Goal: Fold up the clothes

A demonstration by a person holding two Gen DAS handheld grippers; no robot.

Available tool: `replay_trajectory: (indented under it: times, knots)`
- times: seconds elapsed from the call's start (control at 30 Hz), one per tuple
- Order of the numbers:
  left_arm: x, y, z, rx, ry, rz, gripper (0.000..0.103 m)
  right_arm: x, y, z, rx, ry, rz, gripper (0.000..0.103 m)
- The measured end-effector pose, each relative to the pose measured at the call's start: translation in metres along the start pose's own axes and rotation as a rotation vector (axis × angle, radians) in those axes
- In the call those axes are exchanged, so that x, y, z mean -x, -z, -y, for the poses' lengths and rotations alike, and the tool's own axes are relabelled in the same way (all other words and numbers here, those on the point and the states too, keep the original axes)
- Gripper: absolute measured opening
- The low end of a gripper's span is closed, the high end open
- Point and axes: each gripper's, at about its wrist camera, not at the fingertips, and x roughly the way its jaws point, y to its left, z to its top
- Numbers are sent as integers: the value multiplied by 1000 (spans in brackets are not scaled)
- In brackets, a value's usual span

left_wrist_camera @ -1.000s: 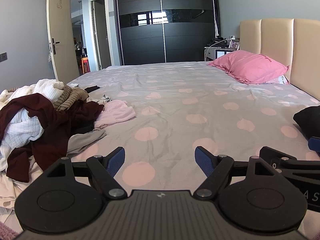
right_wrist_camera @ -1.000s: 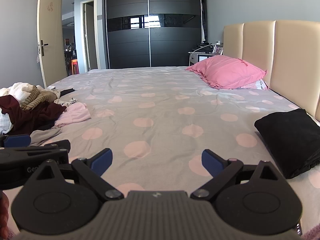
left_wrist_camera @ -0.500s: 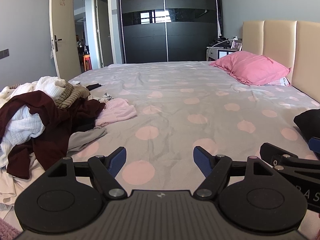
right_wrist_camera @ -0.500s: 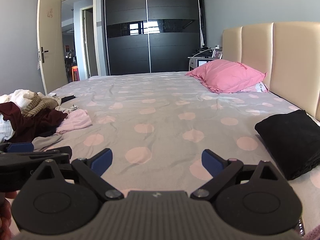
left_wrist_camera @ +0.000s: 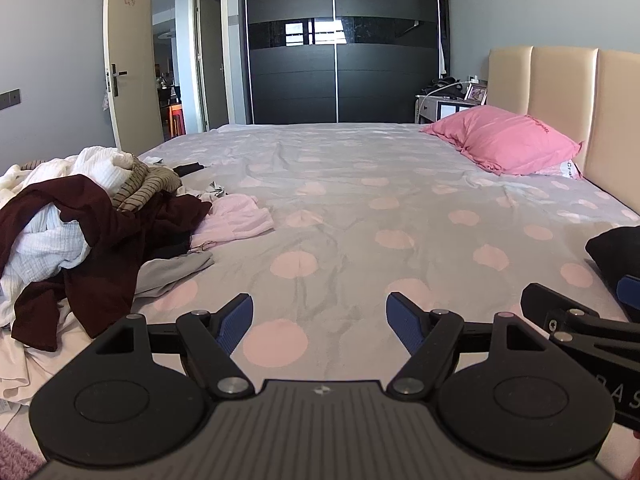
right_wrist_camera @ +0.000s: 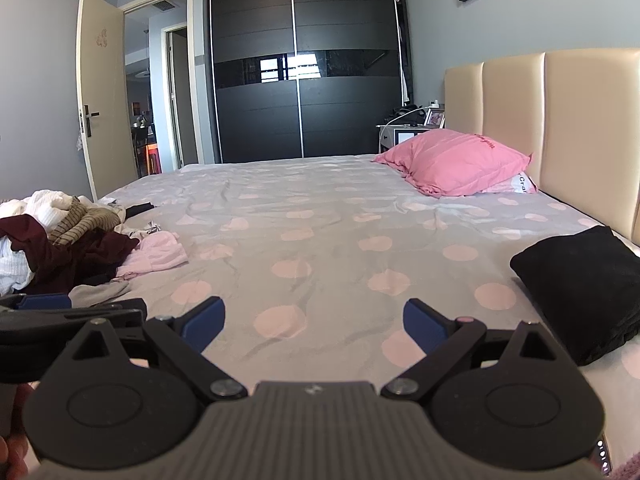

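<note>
Both tongs hung spread wide and empty over the polka-dot bed (left_wrist_camera: 328, 208): left tongs (left_wrist_camera: 319, 322), right tongs (right_wrist_camera: 314, 320). Messy pile of clothes (left_wrist_camera: 80, 232) sat heaped at the bed's left edge, folded black garment (right_wrist_camera: 584, 288) off right near the headboard (right_wrist_camera: 560, 120), well apart

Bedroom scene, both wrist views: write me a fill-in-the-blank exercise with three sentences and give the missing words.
1. The pink pillow leans against the cream padded ____.
2. The folded black garment lies on the bed's ____ side, opposite the heap of unfolded clothes.
3. Both the left tongs and the right tongs are ____, holding nothing above the grey sheet with pink dots.

Missing words: headboard; right; open
</note>
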Motion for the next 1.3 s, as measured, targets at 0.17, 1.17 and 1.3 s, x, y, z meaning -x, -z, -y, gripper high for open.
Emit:
replay_trajectory:
  times: [0.17,1.17,1.3]
  knots:
    - [2,1,2,-13,-8,8,72,-1,1,0,6,-6,-13,97]
    - [-6,1,-6,-15,1,-24,72,-6,1,-1,14,-6,-43,97]
    - [-7,1,-5,-19,-1,-26,72,-6,1,0,14,-7,-45,97]
